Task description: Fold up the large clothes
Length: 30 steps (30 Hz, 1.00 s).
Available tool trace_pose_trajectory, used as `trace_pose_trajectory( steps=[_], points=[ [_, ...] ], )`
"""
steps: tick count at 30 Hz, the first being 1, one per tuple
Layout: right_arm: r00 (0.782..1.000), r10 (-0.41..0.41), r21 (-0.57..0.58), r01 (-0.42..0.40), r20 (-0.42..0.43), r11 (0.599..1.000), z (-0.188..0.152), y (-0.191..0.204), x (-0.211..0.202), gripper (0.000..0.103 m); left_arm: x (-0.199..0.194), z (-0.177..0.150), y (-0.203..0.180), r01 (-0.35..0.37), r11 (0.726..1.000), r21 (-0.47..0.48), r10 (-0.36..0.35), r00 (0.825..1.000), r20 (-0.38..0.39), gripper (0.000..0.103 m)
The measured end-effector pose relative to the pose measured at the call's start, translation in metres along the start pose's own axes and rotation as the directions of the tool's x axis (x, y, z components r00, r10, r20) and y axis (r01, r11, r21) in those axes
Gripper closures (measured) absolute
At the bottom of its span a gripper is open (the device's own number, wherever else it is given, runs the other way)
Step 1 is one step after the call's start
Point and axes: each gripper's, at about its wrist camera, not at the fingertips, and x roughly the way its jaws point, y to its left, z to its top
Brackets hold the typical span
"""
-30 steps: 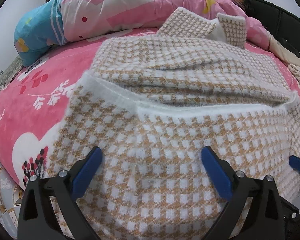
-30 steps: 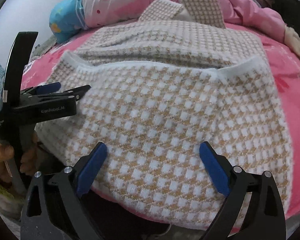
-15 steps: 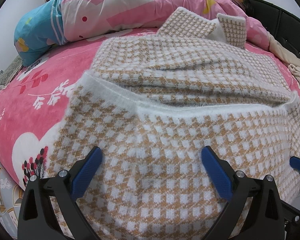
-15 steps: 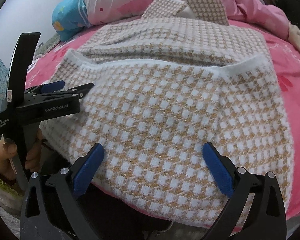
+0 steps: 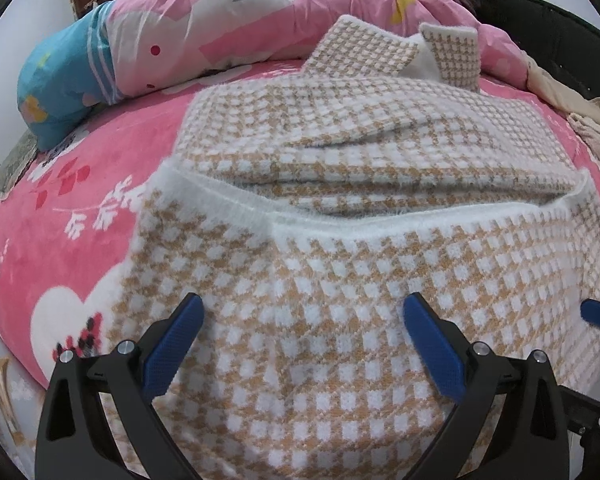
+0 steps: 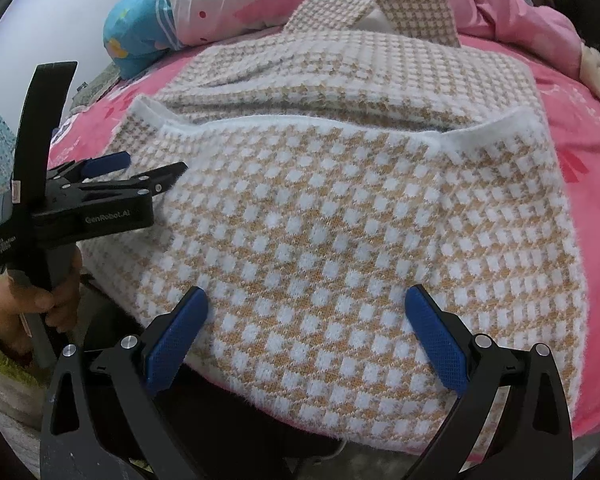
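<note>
A tan-and-white checked knit sweater (image 5: 340, 184) (image 6: 340, 220) lies on the pink bed, its near part folded back so a white ribbed hem (image 5: 380, 224) runs across the middle. Two cuffs (image 5: 452, 56) stick up at the far end. My left gripper (image 5: 304, 332) hovers open over the near left part of the sweater, nothing between its blue pads (image 5: 176, 344). In the right wrist view this left gripper (image 6: 156, 164) sits at the sweater's left edge, held by a hand (image 6: 56, 300). My right gripper (image 6: 306, 328) is wide open over the near edge, gripping nothing.
A pink patterned quilt with a blue end (image 5: 204, 40) is heaped along the far side of the bed. The pink bedsheet (image 5: 60, 208) shows on the left. Beige clothes (image 5: 572, 112) lie at the far right beside a dark headboard (image 5: 560, 28).
The right gripper's jaws spread a little wider and it shifted slightly at the near edge. The left gripper and the sweater stayed as they were.
</note>
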Motion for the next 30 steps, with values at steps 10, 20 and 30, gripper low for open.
trace_pose_trajectory(
  steps=[10, 20, 30],
  points=[
    [0.987, 0.038, 0.001, -0.039, 0.155, 0.999, 0.077, -0.044, -0.067, 0.007, -0.057, 0.086, 0.026, 0.062, 0.996, 0.060, -0.074, 0.971, 0.229, 0.005],
    [0.976, 0.010, 0.029, -0.017, 0.217, 0.999, 0.219, -0.117, -0.075, 0.007, -0.023, 0.229, 0.034, 0.223, 0.975, 0.002, -0.213, 0.926, 0.313, 0.005],
    [0.997, 0.072, 0.243, -0.077, 0.030, 0.967, 0.325, -0.173, 0.028, 0.024, 0.112, 0.300, 0.022, 0.436, 0.866, -0.246, -0.414, 0.900, 0.136, 0.006]
  ],
)
